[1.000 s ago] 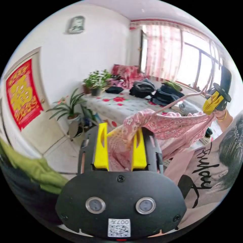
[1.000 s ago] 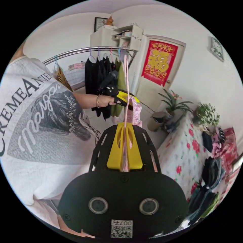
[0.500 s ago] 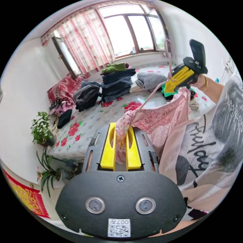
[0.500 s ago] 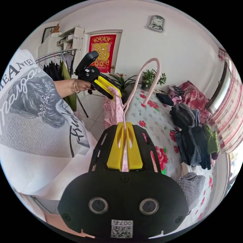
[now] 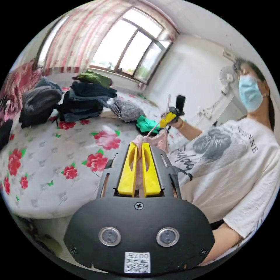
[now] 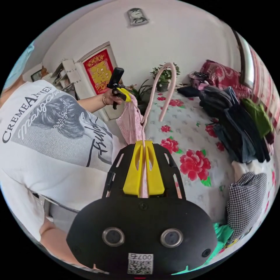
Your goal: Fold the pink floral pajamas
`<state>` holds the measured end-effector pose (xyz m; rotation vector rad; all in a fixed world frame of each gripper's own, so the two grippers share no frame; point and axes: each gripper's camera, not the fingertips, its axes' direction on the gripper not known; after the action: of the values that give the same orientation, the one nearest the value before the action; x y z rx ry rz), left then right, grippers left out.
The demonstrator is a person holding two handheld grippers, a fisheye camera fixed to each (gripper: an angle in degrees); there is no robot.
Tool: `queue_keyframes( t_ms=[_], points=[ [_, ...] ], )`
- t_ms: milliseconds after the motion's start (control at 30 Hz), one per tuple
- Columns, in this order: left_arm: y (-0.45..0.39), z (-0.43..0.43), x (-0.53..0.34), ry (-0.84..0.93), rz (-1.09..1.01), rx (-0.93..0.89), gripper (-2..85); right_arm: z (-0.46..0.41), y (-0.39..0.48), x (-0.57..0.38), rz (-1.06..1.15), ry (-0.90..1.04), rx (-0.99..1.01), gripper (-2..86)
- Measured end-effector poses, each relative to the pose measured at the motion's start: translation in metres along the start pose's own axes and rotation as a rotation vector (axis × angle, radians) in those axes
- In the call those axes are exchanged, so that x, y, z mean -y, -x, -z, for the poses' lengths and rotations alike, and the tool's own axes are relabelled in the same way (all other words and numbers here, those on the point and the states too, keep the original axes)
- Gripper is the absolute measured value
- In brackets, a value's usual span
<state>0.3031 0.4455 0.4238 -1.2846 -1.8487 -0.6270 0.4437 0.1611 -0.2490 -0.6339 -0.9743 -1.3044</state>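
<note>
The pink floral pajamas (image 6: pixel 130 125) hang in the air on a pink hanger (image 6: pixel 157 90) in front of the person's white printed shirt. My left gripper (image 5: pixel 139 145) is shut on one end of the pink cloth (image 5: pixel 157 140). My right gripper (image 6: pixel 143 143) is shut on the hanger's neck, below its curved hook. In the left gripper view the right gripper (image 5: pixel 166 119) is held out over the bed, in a hand. In the right gripper view the left gripper (image 6: pixel 126 94) grips the pajamas' far end.
A bed with a white, red-flowered cover (image 5: pixel 58 151) lies just beside the garment. On it sit piles of dark folded clothes (image 5: pixel 84 100), a checked bundle (image 6: pixel 245 201) and a green item (image 5: pixel 147 124). Potted plants (image 6: pixel 163 77) and a door with a red poster (image 6: pixel 97 71) stand behind.
Both cameras have swung round towards the bed and window. The two grippers keep their hold on pajamas and hanger, now further apart and over the bed's edge.
</note>
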Motion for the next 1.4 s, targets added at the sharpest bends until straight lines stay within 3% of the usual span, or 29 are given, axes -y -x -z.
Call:
queue_keyframes(
  t_ms=[133,200,333,433,500,600,667,733,867,1033,1133,1267,1400],
  points=[
    [0.108,0.026,-0.031,-0.141,0.258,-0.025,-0.3,0.035,-0.041,-0.051,-0.209,-0.178,0.065,-0.1],
    [0.133,0.029,-0.043,-0.157,0.324,0.005,-0.4,0.08,-0.067,-0.104,-0.391,-0.48,0.1,0.0],
    [0.166,0.025,-0.056,-0.163,0.345,0.041,-0.4,0.149,-0.078,-0.183,-0.664,-0.758,-0.142,0.3],
    [0.185,0.02,-0.059,-0.16,0.356,0.069,-0.4,0.187,-0.08,-0.236,-0.918,-0.692,-0.451,1.0],
    [0.197,0.017,-0.061,-0.159,0.375,0.077,-0.4,0.196,-0.087,-0.277,-1.156,-0.503,-0.742,2.7],
    [0.212,0.014,-0.066,-0.156,0.392,0.092,-0.4,0.191,-0.095,-0.326,-1.42,-0.343,-0.807,5.5],
    [0.223,0.014,-0.072,-0.147,0.417,0.112,-0.4,0.186,-0.084,-0.332,-1.469,-0.363,-0.803,6.6],
    [0.228,0.015,-0.078,-0.141,0.428,0.135,-0.3,0.173,-0.071,-0.315,-1.377,-0.368,-0.799,7.6],
    [0.243,0.017,-0.092,-0.133,0.455,0.159,-0.3,0.127,-0.068,-0.26,-1.22,-0.1,-1.001,8.8],
    [0.26,0.019,-0.103,-0.128,0.47,0.152,-0.1,0.114,-0.089,-0.268,-1.324,0.071,-1.081,8.4],
    [0.268,0.021,-0.109,-0.113,0.458,0.161,0.0,0.14,-0.079,-0.305,-1.489,0.0,-0.962,8.9],
    [0.283,0.022,-0.127,-0.14,0.472,0.148,-0.1,0.14,-0.025,-0.28,-1.215,-0.15,-0.977,9.4],
    [0.304,0.017,-0.144,-0.193,0.535,0.063,-0.2,0.059,-0.036,-0.244,-1.035,-0.185,-0.528,10.2]
  ],
)
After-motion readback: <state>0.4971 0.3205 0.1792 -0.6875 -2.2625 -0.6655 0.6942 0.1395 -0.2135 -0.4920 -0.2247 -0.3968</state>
